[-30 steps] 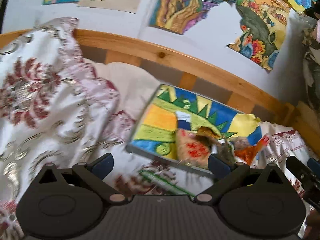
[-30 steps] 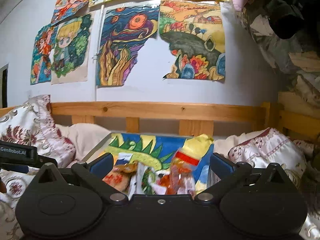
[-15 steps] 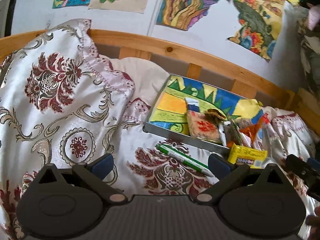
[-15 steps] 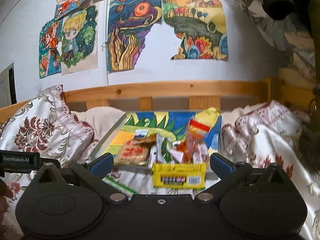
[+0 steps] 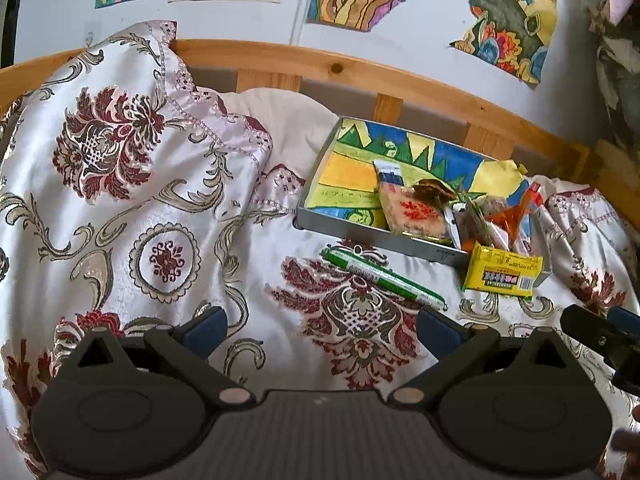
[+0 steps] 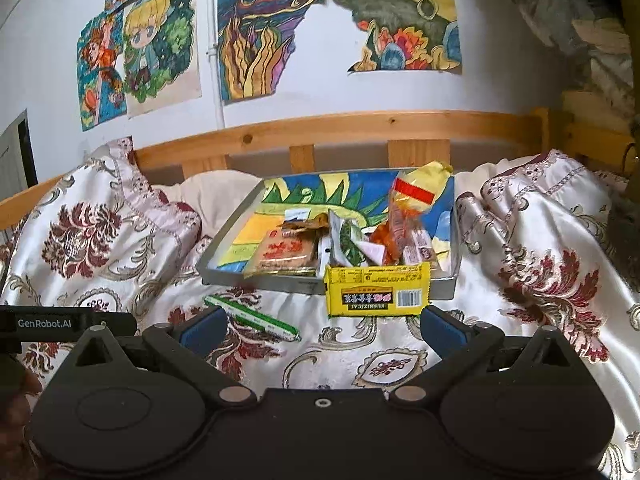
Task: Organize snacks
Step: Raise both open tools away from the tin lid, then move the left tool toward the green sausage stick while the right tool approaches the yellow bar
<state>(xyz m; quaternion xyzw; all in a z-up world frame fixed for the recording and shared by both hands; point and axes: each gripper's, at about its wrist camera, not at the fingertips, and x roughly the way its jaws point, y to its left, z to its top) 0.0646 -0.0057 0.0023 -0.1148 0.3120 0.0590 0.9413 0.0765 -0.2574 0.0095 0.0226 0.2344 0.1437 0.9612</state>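
Left gripper (image 5: 322, 326) and right gripper (image 6: 322, 324) both spread wide, holding nothing. Yellow packet (image 6: 377, 289) leans on tray (image 6: 224, 248) near wall; green stick (image 6: 251, 317) lies left of it.

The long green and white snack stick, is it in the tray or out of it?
Out. The long green and white snack stick lies on the floral bedspread, in front of the grey metal tray and apart from it.

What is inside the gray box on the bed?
The gray box holds a pile of snack packets on a colorful drawing. The packets cover part of the drawing, and anything beneath them is hidden.
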